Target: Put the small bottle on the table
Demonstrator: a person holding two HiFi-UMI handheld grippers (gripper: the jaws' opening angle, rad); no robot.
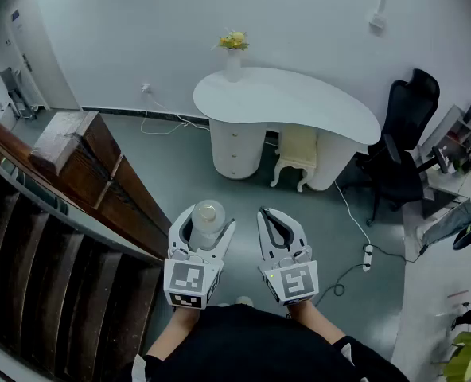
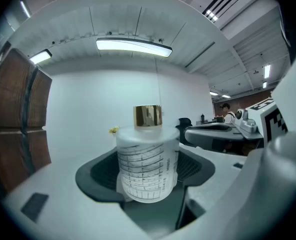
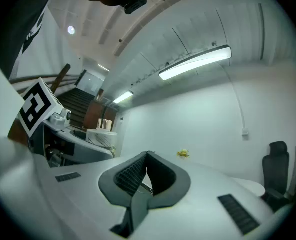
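Observation:
The small bottle (image 1: 208, 214) is frosted white with printed lines and a gold cap (image 2: 148, 115). It stands upright between the dark pads of my left gripper (image 1: 205, 229), which is shut on its body (image 2: 147, 164). I hold it in the air above the grey floor, well short of the white curved table (image 1: 299, 104). My right gripper (image 1: 270, 220) hangs beside it on the right. Its jaws are shut tip to tip (image 3: 147, 155) with nothing between them.
A white vase of yellow flowers (image 1: 233, 51) stands on the table's left end, and a cream stool (image 1: 295, 156) sits under it. A wooden staircase and rail (image 1: 76, 173) run along the left. A black office chair (image 1: 406, 130) and a floor power strip (image 1: 368, 255) lie to the right.

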